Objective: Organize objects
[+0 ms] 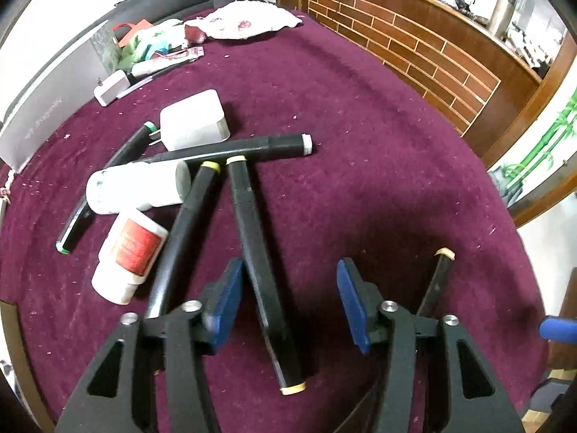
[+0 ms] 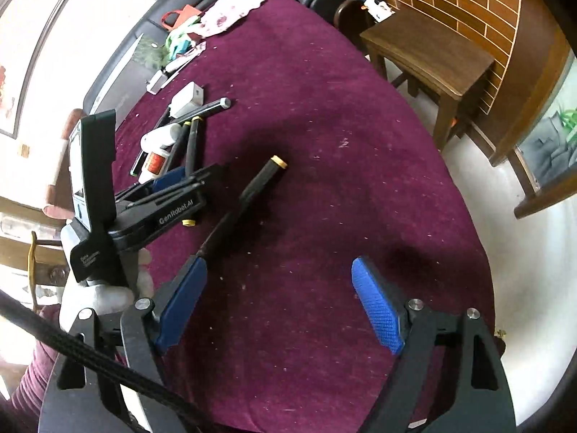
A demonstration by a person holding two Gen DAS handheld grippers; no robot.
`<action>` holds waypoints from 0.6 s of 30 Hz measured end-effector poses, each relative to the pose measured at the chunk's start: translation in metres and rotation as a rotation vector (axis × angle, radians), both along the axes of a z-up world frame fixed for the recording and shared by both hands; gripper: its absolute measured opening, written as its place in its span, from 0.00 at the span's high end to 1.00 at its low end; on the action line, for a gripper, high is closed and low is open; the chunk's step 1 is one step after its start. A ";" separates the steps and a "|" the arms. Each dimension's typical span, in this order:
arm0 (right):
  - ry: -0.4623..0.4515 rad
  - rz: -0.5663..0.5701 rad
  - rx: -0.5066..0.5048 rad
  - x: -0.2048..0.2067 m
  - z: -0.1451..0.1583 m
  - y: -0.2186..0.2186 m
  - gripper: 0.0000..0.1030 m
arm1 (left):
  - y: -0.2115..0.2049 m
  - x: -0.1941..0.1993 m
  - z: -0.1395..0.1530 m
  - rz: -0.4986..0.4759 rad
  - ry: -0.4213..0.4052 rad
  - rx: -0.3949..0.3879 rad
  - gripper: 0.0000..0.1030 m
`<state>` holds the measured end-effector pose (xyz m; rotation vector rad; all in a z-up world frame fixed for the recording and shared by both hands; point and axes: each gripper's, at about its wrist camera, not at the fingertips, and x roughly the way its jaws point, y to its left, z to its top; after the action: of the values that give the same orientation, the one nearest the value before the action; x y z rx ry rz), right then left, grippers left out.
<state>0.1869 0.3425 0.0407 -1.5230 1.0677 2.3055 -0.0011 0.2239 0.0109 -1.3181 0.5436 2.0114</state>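
My left gripper (image 1: 288,310) hung above the maroon tablecloth (image 1: 360,180) with its blue pads (image 1: 225,299) partly spread and nothing pressed between them. A black marker with a cream cap (image 1: 258,263) lay on the cloth under the gap, running from the pile toward my wrist; whether the left-hand pad brushed it I could not tell. Beside it lay a marker with a yellow cap (image 1: 184,231), and across their far ends a longer black marker with a white tip (image 1: 245,148). Two white bottles, one plain (image 1: 139,187) and one with a red label (image 1: 128,256), and a white charger (image 1: 194,119) sat in the same cluster, touching or overlapping.

My right gripper (image 2: 281,303) stood wide, its textured blue pads (image 2: 378,310) well apart and empty. A lone black marker with a gold end (image 2: 249,195) lay on the cloth just ahead of its left-hand finger, apart from the pile. A pale-gloved hand (image 2: 108,288) carried the left tool.
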 end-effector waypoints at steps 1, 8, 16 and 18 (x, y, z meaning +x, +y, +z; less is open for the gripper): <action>-0.004 -0.006 -0.003 0.000 -0.001 0.001 0.18 | 0.001 0.001 0.000 -0.003 0.004 -0.005 0.52; -0.025 0.018 -0.004 -0.011 -0.002 -0.007 0.18 | -0.023 0.002 0.007 0.047 -0.070 0.055 0.89; -0.061 0.059 0.002 -0.037 -0.011 -0.022 0.18 | -0.075 0.007 0.021 0.108 -0.109 0.137 0.89; -0.084 0.065 0.002 -0.046 -0.017 -0.026 0.18 | -0.085 0.009 0.022 0.123 -0.119 0.144 0.89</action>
<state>0.1412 0.3164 0.0242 -1.6613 1.0086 2.2610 0.0075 0.1389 0.0330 -1.4007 0.2632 2.0130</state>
